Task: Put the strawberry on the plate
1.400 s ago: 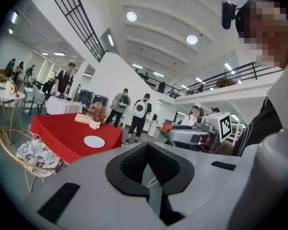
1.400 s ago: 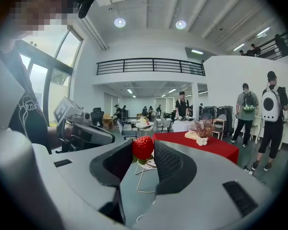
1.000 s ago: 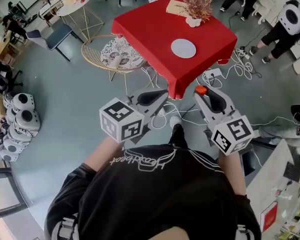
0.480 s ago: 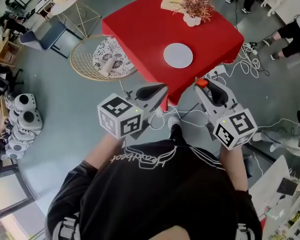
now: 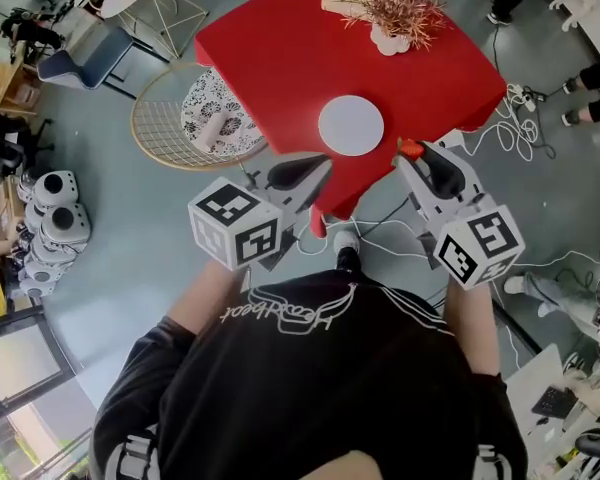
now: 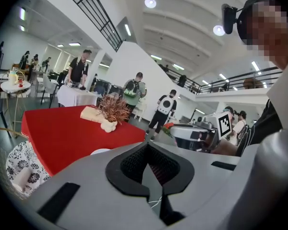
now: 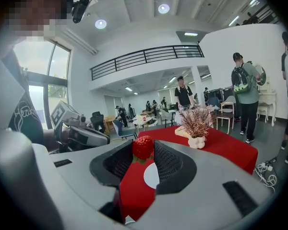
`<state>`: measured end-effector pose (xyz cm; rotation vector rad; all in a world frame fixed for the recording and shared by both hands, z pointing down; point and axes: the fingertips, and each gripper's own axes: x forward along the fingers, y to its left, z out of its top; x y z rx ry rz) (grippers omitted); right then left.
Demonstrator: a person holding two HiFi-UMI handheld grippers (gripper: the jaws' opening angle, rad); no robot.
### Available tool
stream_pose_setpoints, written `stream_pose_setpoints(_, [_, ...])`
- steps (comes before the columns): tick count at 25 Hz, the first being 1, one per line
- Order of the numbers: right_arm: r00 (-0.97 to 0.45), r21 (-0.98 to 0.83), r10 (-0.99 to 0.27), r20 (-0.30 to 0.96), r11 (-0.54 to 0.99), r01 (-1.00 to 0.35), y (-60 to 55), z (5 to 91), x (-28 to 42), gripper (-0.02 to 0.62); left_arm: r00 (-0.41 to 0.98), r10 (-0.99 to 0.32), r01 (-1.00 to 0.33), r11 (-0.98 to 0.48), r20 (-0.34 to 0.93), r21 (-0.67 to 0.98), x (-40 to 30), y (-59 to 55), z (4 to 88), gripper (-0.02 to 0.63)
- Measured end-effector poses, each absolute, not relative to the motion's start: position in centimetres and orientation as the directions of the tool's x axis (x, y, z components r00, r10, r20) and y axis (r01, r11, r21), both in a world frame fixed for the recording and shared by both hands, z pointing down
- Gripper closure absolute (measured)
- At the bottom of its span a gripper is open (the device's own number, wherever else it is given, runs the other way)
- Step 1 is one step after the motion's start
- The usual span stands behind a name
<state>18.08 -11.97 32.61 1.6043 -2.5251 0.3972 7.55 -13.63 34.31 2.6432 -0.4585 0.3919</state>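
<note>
The strawberry (image 7: 143, 147) is red with green leaves and sits pinched between the tips of my right gripper (image 7: 143, 150), which is shut on it. In the head view this gripper (image 5: 412, 151) holds the strawberry (image 5: 410, 149) over the near edge of the red table (image 5: 280, 58), just right of the round white plate (image 5: 351, 125). The right gripper view shows the plate (image 7: 151, 175) beyond the jaws. My left gripper (image 5: 315, 173) hovers at the table's near corner, shut and holding nothing; the left gripper view shows its tips (image 6: 146, 146) meeting, with the plate (image 6: 100, 151) to the left.
A dried plant in a white pot (image 5: 405, 8) stands at the table's far side beside a beige cloth. A wire chair with a patterned cushion (image 5: 205, 118) is left of the table. Cables (image 5: 510, 118) lie on the floor at the right. People stand in the background.
The table and plate have come closer in the head view. Both grippers, earlier over the floor, now reach the table's near corner. The strawberry stays gripped.
</note>
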Motion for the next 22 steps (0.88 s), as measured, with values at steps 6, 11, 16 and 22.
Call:
stream_pose_setpoints(6, [-0.468,-0.174,-0.846,0.255,0.436,-0.883,-14.9,33.9,19.6,0.471,0.891,-0.274,-0.407,-0.835,0.362,0.370,9.1,-15.7,35.6,0.600])
stream_pose_setpoints(11, [-0.499,-0.172,-0.826,0.263,0.469,-0.866,-16.8,34.6,19.7,0.471,0.880,-0.295,-0.435,-0.816,0.371,0.380,9.4,-17.2,36.5,0.600])
stream_pose_setpoints(16, [-0.537,-0.174,-0.801,0.264,0.508,-0.844,-18.6,35.0,19.3,0.471,0.870,-0.321,-0.462,-0.797,0.375,0.389,9.5,-18.3,37.0,0.600])
stream_pose_setpoints(22, [-0.558,-0.139,-0.783,0.276,0.542,-0.829,-21.3,35.8,18.7,0.471,0.859,-0.340,-0.485,-0.777,0.382,0.400,9.6,-19.7,37.9,0.600])
